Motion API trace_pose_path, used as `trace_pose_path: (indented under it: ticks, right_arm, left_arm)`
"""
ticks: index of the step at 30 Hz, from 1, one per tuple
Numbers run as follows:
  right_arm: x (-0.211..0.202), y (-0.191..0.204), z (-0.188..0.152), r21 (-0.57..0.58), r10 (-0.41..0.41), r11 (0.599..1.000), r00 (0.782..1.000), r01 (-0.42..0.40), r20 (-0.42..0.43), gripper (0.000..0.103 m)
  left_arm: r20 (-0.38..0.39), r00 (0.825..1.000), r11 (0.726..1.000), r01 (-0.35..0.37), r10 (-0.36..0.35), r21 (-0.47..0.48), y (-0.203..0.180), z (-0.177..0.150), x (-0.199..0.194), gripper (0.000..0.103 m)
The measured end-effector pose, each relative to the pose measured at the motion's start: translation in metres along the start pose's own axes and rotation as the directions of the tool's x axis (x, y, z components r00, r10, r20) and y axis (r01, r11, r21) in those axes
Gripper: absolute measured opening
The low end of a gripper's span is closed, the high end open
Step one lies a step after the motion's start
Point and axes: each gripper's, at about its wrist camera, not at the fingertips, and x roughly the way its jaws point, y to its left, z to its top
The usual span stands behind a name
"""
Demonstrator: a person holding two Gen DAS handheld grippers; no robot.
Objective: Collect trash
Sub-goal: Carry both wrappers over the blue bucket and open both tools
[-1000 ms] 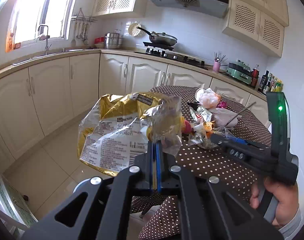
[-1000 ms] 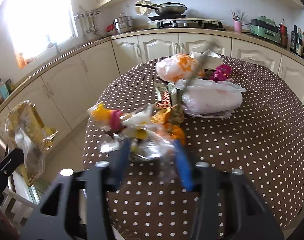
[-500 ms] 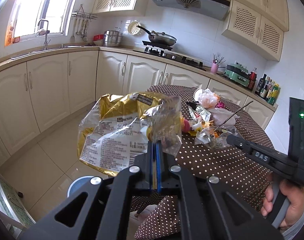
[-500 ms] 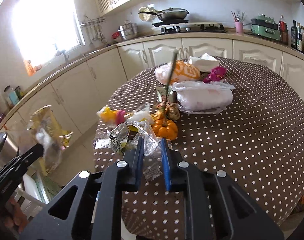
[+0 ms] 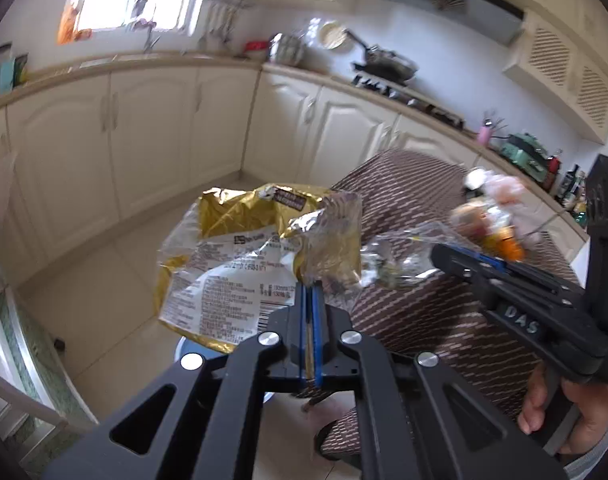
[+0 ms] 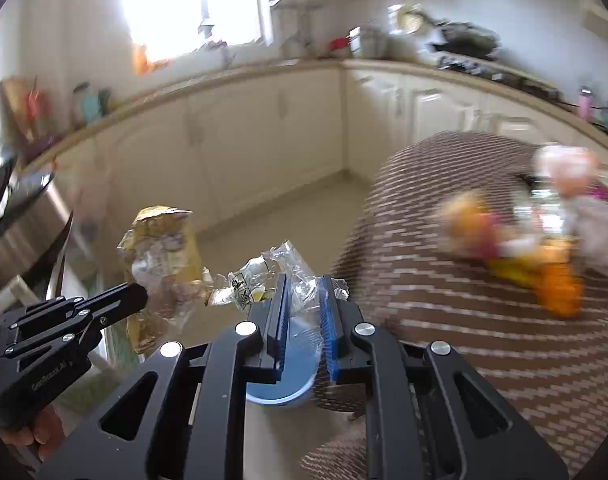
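My left gripper (image 5: 312, 288) is shut on a crumpled gold snack bag (image 5: 239, 264), held out over the floor beside the table. My right gripper (image 6: 304, 284) is shut on a clear plastic wrapper (image 6: 259, 280), which spills out leftward past its blue pads. The wrapper (image 5: 400, 256) hangs close to the bag's right edge. Straight beneath both grippers stands a round blue bin (image 6: 287, 368), partly hidden by the fingers. In the right wrist view the gold bag (image 6: 163, 248) and the left gripper (image 6: 139, 292) are at the left. More trash (image 6: 524, 248) lies blurred on the polka-dot table (image 6: 444, 340).
Cream cabinets (image 5: 151, 152) and a counter curve around the room beyond a pale tiled floor (image 5: 103, 280). A white frame with a green surface (image 5: 23, 360) stands at the lower left. A hand (image 5: 560, 412) grips the right gripper's handle.
Both grippers swung left off the table and lower, over the floor and blue bin. The right gripper closed on the clear wrapper and carried it off the table beside the gold bag.
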Motion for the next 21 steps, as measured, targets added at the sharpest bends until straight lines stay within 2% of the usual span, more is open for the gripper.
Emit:
trace_pose_path:
  ticks: [3,7,11,18,20,21]
  right_arm:
    - [0.047,0.019,-0.007,-0.052,0.001,0.999,0.998,-0.005,-0.065,0.014]
    - [0.118,0.032,-0.025,-0.117,-0.038,0.993,0.985,0.018,-0.170,0.014]
    - [0.177,0.024,-0.046,-0.111,-0.056,0.993,0.959,0.025,-0.279,0.014]
    - [0.233,0.006,-0.063,-0.104,-0.100,0.992,0.922,0.066,-0.373,0.014]
    - [0.243,0.005,-0.062,-0.104,-0.099,0.993,0.916,0.064,-0.388,0.014]
    - [0.245,0.006,-0.062,-0.105,-0.100,0.992,0.915,0.063,-0.391,0.014]
  left_arm:
    - [-0.067,0.997,0.999,-0.032,0.029,-0.044,0.033,-0.008,0.030,0.002]
    - [-0.190,0.980,0.994,-0.074,0.057,-0.085,0.072,-0.022,0.088,0.002]
    - [-0.294,0.956,0.988,-0.066,0.023,-0.138,0.096,-0.033,0.148,0.003]
    - [-0.371,0.927,0.985,-0.014,-0.053,-0.174,0.098,-0.037,0.221,0.007]
    - [-0.390,0.920,0.984,-0.023,-0.048,-0.174,0.100,-0.044,0.229,0.019]
    - [-0.389,0.921,0.985,-0.040,-0.030,-0.170,0.102,-0.044,0.231,0.030]
